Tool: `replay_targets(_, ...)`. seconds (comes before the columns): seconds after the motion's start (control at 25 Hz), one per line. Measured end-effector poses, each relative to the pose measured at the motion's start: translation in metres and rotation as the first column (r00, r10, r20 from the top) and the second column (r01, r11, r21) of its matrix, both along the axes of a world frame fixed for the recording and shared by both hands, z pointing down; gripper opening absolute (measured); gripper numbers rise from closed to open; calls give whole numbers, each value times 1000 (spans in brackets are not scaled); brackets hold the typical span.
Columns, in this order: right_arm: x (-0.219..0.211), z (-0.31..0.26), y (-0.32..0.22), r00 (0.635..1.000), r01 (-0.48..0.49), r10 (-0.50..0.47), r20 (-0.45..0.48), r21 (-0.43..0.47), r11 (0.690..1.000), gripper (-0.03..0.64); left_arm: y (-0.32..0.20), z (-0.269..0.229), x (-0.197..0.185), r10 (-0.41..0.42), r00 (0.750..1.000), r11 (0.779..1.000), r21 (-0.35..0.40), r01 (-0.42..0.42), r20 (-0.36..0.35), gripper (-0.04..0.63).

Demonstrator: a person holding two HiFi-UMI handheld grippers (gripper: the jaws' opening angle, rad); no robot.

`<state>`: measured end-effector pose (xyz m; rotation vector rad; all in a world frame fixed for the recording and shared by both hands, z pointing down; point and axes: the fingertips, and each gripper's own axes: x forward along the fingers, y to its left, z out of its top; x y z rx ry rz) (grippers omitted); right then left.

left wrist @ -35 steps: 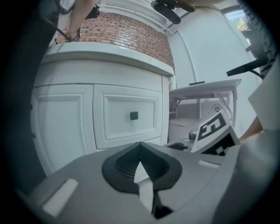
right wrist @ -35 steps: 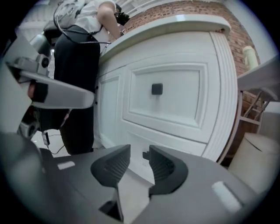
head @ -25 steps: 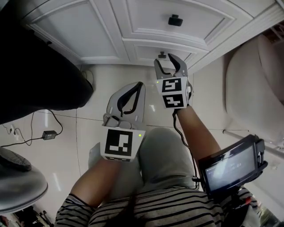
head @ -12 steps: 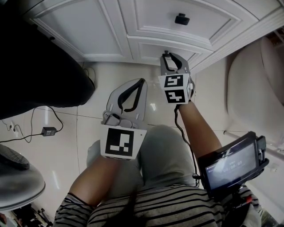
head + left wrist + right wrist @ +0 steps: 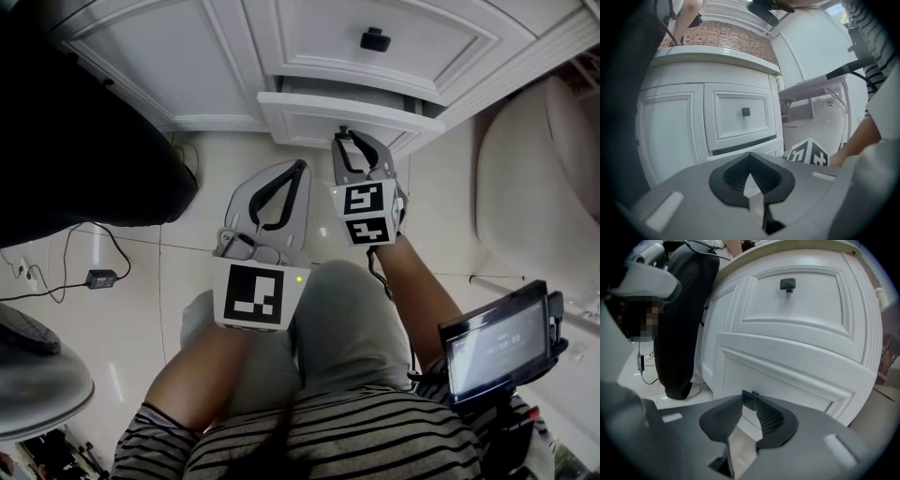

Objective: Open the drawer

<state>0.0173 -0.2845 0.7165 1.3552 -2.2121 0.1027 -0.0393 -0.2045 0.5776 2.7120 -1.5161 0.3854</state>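
From the head view I see the white cabinet (image 5: pixel 169 66) ahead of my knees, with its upper drawer (image 5: pixel 422 42) flush and the lower drawer (image 5: pixel 319 111) standing a little proud of the cabinet face, a dark gap showing above its front. My right gripper (image 5: pixel 349 137) is up against that lower front, while my left gripper (image 5: pixel 298 170) hangs over the floor tiles (image 5: pixel 187 272) just beside it, apart from the cabinet. In the left gripper view its jaws meet at the tips with nothing between them. The upper drawer's black knob (image 5: pixel 746 111) sits ahead, and a dark slit shows under that drawer where the lower one has come away. In the right gripper view the jaws are narrow and closing, with the lower drawer's small dark knob (image 5: pixel 750 400) caught between the tips, and the pads look to me pressed on it. I judge the task begun but far from done. The grip is made and the drawer is only cracked open, so most of the pull is left. I would keep drawing straight back, level with the drawer's run, so the small knob does not slip out from between the tips.
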Motion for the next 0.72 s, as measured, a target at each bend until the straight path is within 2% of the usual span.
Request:
replay_targets(0.32, -5, -4, 54, 997, 71, -71, 7, -27, 997, 84, -6, -12, -6, -59, 997, 998, 18, 60, -47, 15)
replay_targets(0.72, -11, -8, 114, 991, 137, -137, 12, -84, 987, 74, 11, -36, 6, -20, 999, 997, 77, 22, -31, 15)
